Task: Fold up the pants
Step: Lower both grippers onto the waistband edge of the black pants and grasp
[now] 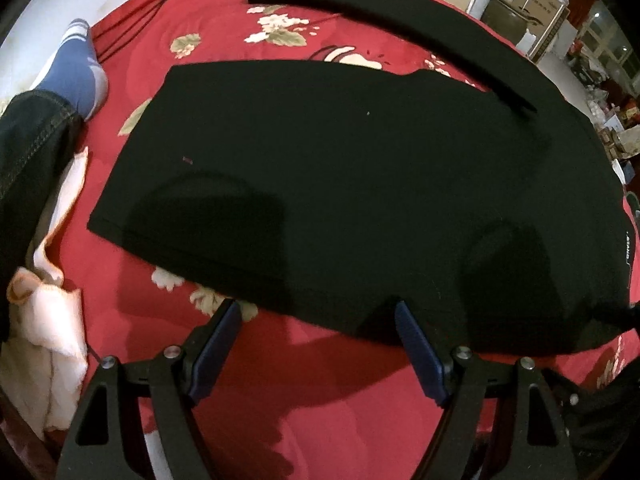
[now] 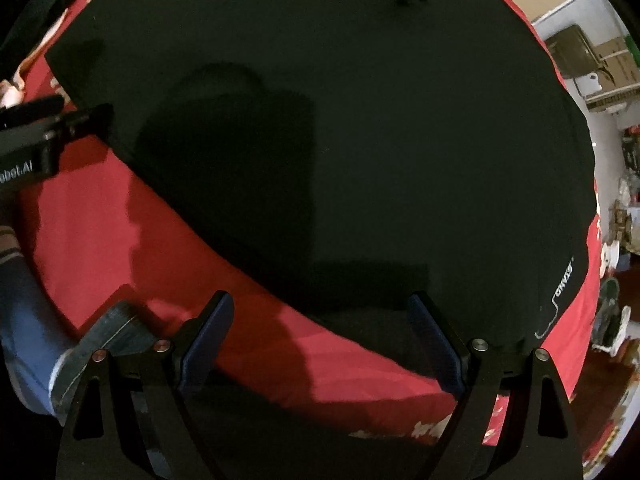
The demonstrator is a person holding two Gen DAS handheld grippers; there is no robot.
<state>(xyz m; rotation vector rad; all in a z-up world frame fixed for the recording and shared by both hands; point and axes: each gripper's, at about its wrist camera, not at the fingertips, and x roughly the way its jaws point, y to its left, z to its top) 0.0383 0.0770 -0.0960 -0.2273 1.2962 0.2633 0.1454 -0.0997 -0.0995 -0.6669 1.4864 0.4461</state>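
Black pants [image 1: 340, 184] lie flat on a red flowered bedspread [image 1: 248, 360]. One leg is folded into a broad panel; the other leg [image 1: 384, 12] stretches away as a narrow strip at the far side. My left gripper [image 1: 318, 312] is open and empty, just above the pants' near edge. In the right wrist view the pants [image 2: 340, 140] fill most of the frame. My right gripper [image 2: 320, 304] is open and empty over their near edge, close to a small white logo [image 2: 560, 288]. The left gripper [image 2: 80, 120] shows at the left edge.
A person's foot in a blue sock [image 1: 76, 72] and a jeans leg [image 1: 28, 160] are at the left. A pale cloth [image 1: 52, 312] lies beside them. Cardboard boxes [image 1: 536, 12] and room clutter stand beyond the bed at the right.
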